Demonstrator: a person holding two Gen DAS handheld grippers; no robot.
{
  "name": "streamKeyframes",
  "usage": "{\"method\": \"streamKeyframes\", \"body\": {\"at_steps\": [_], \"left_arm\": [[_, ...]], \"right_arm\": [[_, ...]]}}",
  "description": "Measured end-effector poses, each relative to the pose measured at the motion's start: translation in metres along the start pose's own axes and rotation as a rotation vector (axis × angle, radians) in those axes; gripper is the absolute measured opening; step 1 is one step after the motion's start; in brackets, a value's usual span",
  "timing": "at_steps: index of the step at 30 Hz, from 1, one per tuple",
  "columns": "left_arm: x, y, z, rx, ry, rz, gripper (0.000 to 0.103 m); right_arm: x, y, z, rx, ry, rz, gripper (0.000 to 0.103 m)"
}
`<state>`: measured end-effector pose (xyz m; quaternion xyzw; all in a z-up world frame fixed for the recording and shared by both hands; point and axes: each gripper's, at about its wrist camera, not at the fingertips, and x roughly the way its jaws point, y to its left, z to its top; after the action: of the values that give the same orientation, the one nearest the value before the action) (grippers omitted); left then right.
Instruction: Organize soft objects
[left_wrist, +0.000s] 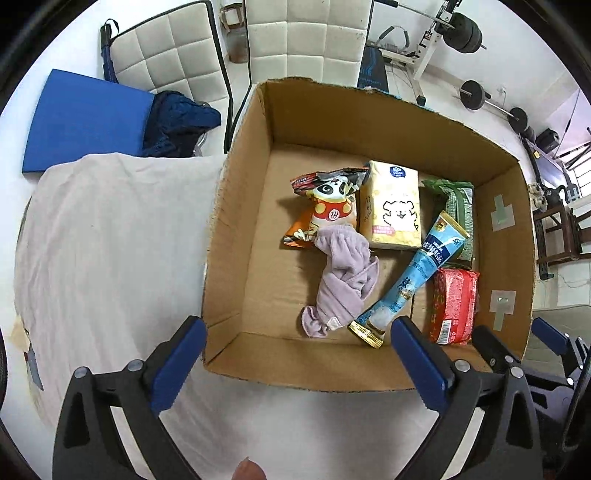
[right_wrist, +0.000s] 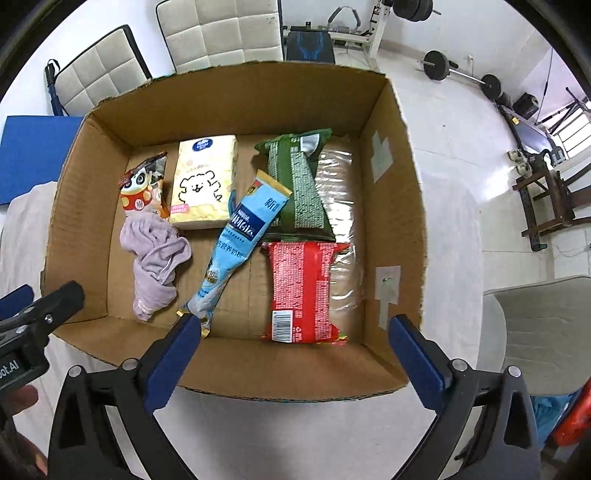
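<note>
Left gripper (left_wrist: 299, 343) and right gripper (right_wrist: 293, 332) both spread wide, holding nothing, above cardboard box (right_wrist: 240, 99); lilac cloth (left_wrist: 345, 284) crumpled inside among packets.

A white cloth (left_wrist: 110, 240) covers the surface that carries everything. A cardboard box (left_wrist: 236, 236) stands directly on this cloth, open at the top. The cloth shows to the left of the box and in front of it, with soft folds. In the right wrist view the same cloth (right_wrist: 258, 435) runs under the near wall of the box (right_wrist: 280, 373) and out past its right side. Behind the cloth, at the far left, a blue mat (left_wrist: 85, 118) is seen; whether it lies on the same surface or lower, I cannot tell.
</note>
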<state>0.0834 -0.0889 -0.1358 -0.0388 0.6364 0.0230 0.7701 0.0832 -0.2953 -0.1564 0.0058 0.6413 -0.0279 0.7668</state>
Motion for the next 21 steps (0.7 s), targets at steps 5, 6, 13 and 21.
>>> {"method": "streamKeyframes", "body": {"at_steps": [5, 6, 13, 21], "left_arm": [[-0.021, -0.001, -0.009, 0.005, -0.034, 0.009, 0.103], [-0.027, -0.001, -0.012, 0.004, -0.048, 0.011, 0.103], [-0.095, -0.011, -0.048, 0.030, -0.177, 0.026, 0.102], [-0.173, -0.009, -0.102, 0.031, -0.283, 0.014, 0.103]], "right_arm": [[-0.018, -0.005, -0.005, 0.009, -0.033, 0.000, 0.103], [-0.025, -0.006, -0.007, 0.012, -0.043, -0.001, 0.103], [-0.088, -0.017, -0.037, 0.026, -0.149, 0.030, 0.103], [-0.171, -0.037, -0.101, 0.051, -0.250, 0.076, 0.103]]}}
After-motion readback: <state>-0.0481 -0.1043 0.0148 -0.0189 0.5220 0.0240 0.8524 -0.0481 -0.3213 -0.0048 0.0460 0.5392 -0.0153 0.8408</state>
